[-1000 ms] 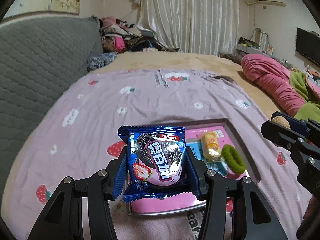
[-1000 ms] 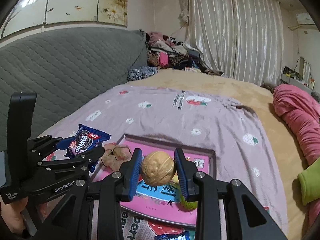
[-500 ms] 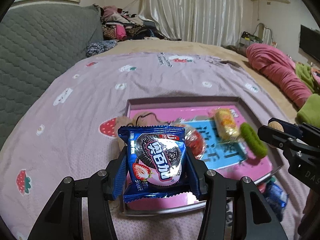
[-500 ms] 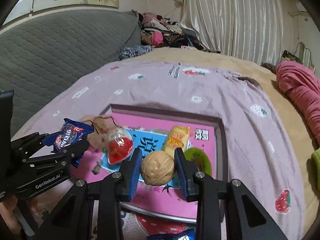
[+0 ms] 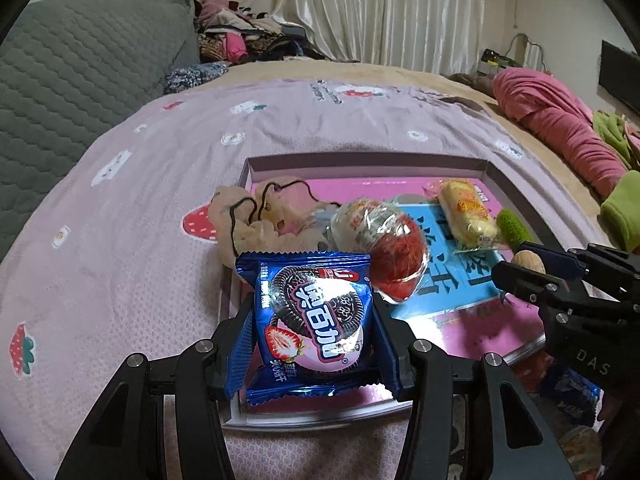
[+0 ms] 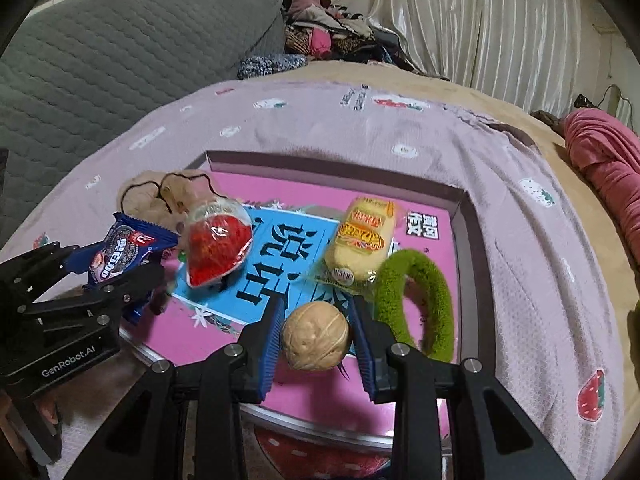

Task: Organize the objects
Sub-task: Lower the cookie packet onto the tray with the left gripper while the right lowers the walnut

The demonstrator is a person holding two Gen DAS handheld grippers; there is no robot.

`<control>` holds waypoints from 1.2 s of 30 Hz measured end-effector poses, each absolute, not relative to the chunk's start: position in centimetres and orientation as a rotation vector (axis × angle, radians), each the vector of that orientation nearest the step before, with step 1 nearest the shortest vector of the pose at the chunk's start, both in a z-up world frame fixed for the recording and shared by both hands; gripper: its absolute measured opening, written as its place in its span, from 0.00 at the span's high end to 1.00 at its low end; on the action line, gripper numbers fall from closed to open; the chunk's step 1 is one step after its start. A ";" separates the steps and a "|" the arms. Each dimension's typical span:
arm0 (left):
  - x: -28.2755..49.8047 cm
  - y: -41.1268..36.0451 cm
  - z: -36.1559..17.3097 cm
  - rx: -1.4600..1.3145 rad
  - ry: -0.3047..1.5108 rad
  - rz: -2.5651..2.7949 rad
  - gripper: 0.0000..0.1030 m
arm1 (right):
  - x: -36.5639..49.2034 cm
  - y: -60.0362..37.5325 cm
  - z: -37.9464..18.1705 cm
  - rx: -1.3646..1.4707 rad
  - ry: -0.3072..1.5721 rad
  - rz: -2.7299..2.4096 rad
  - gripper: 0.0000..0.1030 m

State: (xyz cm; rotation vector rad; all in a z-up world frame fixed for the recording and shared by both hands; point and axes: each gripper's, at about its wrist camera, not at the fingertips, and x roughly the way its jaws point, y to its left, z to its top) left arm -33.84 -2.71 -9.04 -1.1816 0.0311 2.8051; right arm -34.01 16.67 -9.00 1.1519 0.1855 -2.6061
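Note:
My left gripper (image 5: pixel 314 320) is shut on a blue cookie packet (image 5: pixel 310 318) and holds it over the near left corner of the pink tray (image 5: pixel 368 164). My right gripper (image 6: pixel 314 330) is shut on a walnut (image 6: pixel 315 336), low over the tray's near edge (image 6: pixel 320 420). The tray holds a red-filled clear packet (image 6: pixel 218 250), a yellow snack pack (image 6: pixel 362 246), a green hair tie (image 6: pixel 430 300) and a beige pouch (image 6: pixel 160 196) on its far left corner. The left gripper (image 6: pixel 120 264) with its packet also shows in the right wrist view.
The tray lies on a purple strawberry-print blanket (image 5: pixel 140 208) on a bed. A grey headboard (image 5: pixel 72 80) is at left, a pink bundle (image 5: pixel 556 120) at right. Another blue packet (image 5: pixel 572 392) lies beside the tray's near right corner.
Both grippers have moved forward and down towards the tray with their objects still held. The tray contents now look larger and closer.

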 end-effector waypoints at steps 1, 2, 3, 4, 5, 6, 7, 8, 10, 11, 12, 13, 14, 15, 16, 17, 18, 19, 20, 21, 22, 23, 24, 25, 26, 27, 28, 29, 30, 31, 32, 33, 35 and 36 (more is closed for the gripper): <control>-33.9 -2.7 -9.2 -1.189 0.036 2.802 0.47 | -34.1 16.6 -9.2 1.158 0.193 -2.603 0.67; -33.9 -2.7 -9.3 -1.193 0.042 2.804 0.48 | -34.2 16.5 -9.4 1.165 0.201 -2.601 0.67; -34.0 -2.7 -9.5 -1.198 0.049 2.800 0.48 | -34.3 16.4 -9.6 1.174 0.206 -2.600 0.67; -34.1 -2.6 -9.7 -1.217 0.059 2.799 0.48 | -34.5 16.4 -9.8 1.189 0.208 -2.596 0.67; -34.1 -2.6 -9.9 -1.225 0.056 2.797 0.48 | -34.5 16.4 -10.1 1.198 0.213 -2.596 0.67; -34.2 -2.6 -10.1 -1.235 0.052 2.785 0.47 | -34.6 16.4 -10.3 1.209 0.220 -2.594 0.67; -34.2 -2.6 -10.3 -1.244 0.046 2.779 0.47 | -34.8 16.4 -10.6 1.223 0.226 -2.589 0.67; -34.3 -2.6 -10.4 -1.247 0.047 2.777 0.47 | -34.8 16.4 -10.7 1.225 0.225 -2.589 0.67; -34.4 -2.5 -10.7 -1.252 0.051 2.777 0.47 | -34.9 16.4 -10.9 1.233 0.224 -2.588 0.67; -34.5 -2.4 -10.8 -1.258 0.052 2.771 0.47 | -34.9 16.4 -10.8 1.233 0.226 -2.589 0.67; -34.6 -2.4 -11.0 -1.266 0.054 2.769 0.48 | -35.0 16.3 -10.8 1.236 0.228 -2.588 0.67; -34.6 -2.3 -11.0 -1.264 0.057 2.768 0.48 | -35.1 16.4 -10.9 1.241 0.227 -2.587 0.67; -34.6 -2.3 -11.0 -1.266 0.059 2.767 0.48 | -35.1 16.4 -10.9 1.247 0.222 -2.586 0.67; -34.6 -2.3 -11.0 -1.269 0.060 2.765 0.47 | -35.1 16.4 -11.0 1.255 0.220 -2.584 0.67; -34.6 -2.3 -11.1 -1.270 0.060 2.763 0.47 | -35.2 16.5 -11.1 1.265 0.220 -2.581 0.67; -34.6 -2.2 -11.1 -1.269 0.062 2.764 0.47 | -35.2 16.4 -11.2 1.272 0.223 -2.578 0.67; -34.6 -2.2 -11.1 -1.269 0.067 2.765 0.47 | -35.2 16.5 -11.2 1.271 0.225 -2.576 0.67; -34.6 -2.1 -11.1 -1.265 0.070 2.767 0.47 | -35.2 16.5 -11.3 1.274 0.223 -2.573 0.67; -34.6 -2.2 -11.1 -1.268 0.071 2.767 0.47 | -35.2 16.4 -11.3 1.277 0.226 -2.572 0.67; -34.6 -2.2 -11.1 -1.270 0.069 2.765 0.47 | -35.2 16.4 -11.3 1.280 0.230 -2.572 0.67; -34.5 -2.2 -11.0 -1.267 0.066 2.766 0.47 | -35.2 16.4 -11.4 1.281 0.232 -2.572 0.67; -34.4 -2.1 -11.0 -1.270 0.069 2.765 0.47 | -35.2 16.4 -11.4 1.280 0.234 -2.572 0.67; -34.4 -2.1 -10.9 -1.270 0.070 2.765 0.47 | -35.2 16.4 -11.4 1.283 0.233 -2.570 0.67; -34.4 -2.1 -10.9 -1.267 0.066 2.767 0.47 | -35.2 16.5 -11.4 1.288 0.230 -2.566 0.67; -34.4 -2.0 -10.9 -1.268 0.072 2.764 0.47 | -35.3 16.5 -11.4 1.289 0.229 -2.565 0.67; -34.3 -2.0 -10.8 -1.262 0.076 2.764 0.46 | -35.2 16.5 -11.4 1.293 0.231 -2.564 0.66; -34.2 -2.0 -10.6 -1.248 0.071 2.771 0.46 | -35.2 16.5 -11.4 1.295 0.236 -2.562 0.66; -34.2 -2.0 -10.4 -1.243 0.073 2.773 0.45 | -35.1 16.4 -11.3 1.294 0.240 -2.564 0.66; -34.1 -2.0 -10.3 -1.239 0.078 2.774 0.43 | -35.0 16.5 -11.3 1.290 0.241 -2.568 0.65; -34.1 -2.0 -10.2 -1.235 0.079 2.776 0.42 | -35.0 16.5 -11.2 1.289 0.237 -2.570 0.61; -34.0 -2.1 -10.1 -1.232 0.080 2.776 0.41 | -34.9 16.5 -11.2 1.288 0.239 -2.571 0.60; -34.0 -2.1 -10.1 -1.233 0.080 2.776 0.39 | -34.9 16.5 -11.1 1.288 0.242 -2.573 0.58; -33.9 -2.1 -10.0 -1.230 0.090 2.776 0.37 | -34.7 16.7 -11.0 1.281 0.236 -2.577 0.58; -33.9 -2.0 -10.0 -1.232 0.102 2.778 0.36 | -34.7 16.7 -11.0 1.280 0.231 -2.577 0.58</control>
